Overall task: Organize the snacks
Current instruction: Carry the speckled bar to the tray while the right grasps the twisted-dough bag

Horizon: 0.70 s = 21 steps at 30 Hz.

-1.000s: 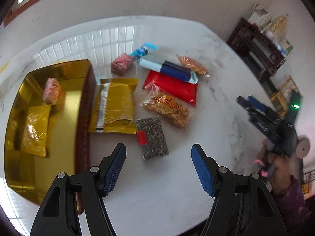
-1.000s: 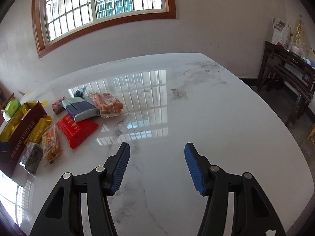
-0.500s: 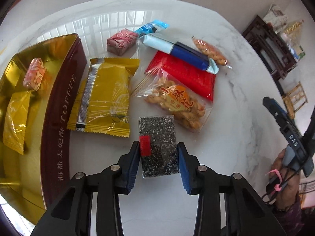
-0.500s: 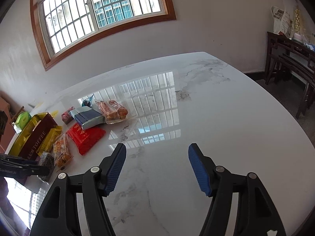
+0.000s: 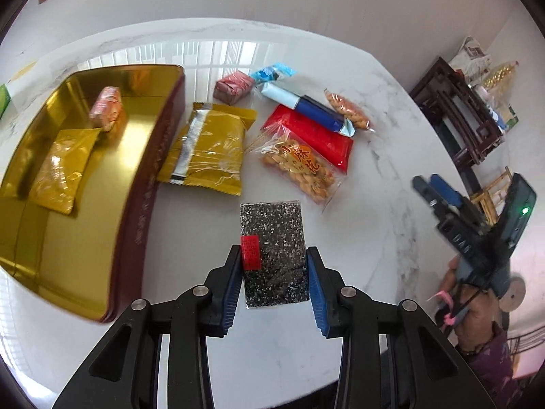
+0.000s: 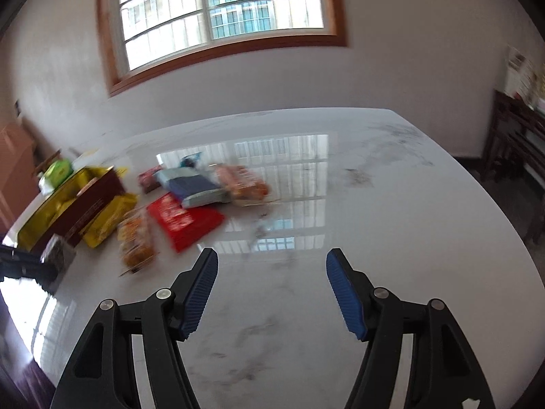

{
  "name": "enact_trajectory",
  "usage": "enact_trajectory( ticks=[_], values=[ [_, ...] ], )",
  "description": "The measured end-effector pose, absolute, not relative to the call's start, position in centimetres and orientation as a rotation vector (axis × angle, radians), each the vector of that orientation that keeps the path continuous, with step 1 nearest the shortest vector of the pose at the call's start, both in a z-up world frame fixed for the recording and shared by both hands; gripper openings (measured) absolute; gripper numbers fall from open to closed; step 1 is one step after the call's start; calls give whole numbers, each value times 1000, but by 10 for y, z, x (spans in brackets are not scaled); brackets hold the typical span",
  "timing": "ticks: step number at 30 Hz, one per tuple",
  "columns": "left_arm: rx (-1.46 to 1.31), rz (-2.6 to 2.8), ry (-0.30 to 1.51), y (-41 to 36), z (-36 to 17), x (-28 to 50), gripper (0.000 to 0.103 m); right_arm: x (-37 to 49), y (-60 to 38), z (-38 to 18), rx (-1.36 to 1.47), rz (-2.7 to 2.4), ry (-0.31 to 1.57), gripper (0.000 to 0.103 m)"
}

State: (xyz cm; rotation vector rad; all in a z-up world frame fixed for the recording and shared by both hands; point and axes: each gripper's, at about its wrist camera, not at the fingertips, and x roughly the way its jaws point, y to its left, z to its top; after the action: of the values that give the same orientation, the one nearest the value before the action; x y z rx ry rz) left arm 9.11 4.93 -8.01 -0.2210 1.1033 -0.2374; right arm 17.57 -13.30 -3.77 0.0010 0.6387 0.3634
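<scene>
Bright daylight, tabletop glare, blur

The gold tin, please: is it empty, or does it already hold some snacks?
Not empty. The gold tin holds two snacks: a gold packet and a small pink-wrapped one. The others lie outside on the table.

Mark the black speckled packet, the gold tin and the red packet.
black speckled packet (image 5: 272, 235): left wrist view, upper middle of wrapper.
gold tin (image 5: 143, 184): left wrist view, maroon side wall.
red packet (image 5: 320, 139): left wrist view, centre.

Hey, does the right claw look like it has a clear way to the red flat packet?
Probably yes. The right claw stands open over bare table, and the near end of the red flat packet lies uncovered; only its far end sits under the blue packet.
</scene>
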Motion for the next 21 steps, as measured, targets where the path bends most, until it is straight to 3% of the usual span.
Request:
enact_trajectory(
  ticks=[6, 10, 13, 21],
  values=[
    [-257, -231, 1084, 63, -68, 78, 37, 173, -69, -39, -70, 585, 667, 62],
    [-273, -223, 1061, 72, -57, 70, 37, 187, -30, -42, -97, 705, 757, 49],
    [-280, -214, 1045, 79, -51, 65, 37, 184, -9, -33, -205, 694, 688, 49],
    [-296, -186, 1026, 99, -41, 55, 37, 214, 13, -41, -281, 678, 786, 49]
  ],
)
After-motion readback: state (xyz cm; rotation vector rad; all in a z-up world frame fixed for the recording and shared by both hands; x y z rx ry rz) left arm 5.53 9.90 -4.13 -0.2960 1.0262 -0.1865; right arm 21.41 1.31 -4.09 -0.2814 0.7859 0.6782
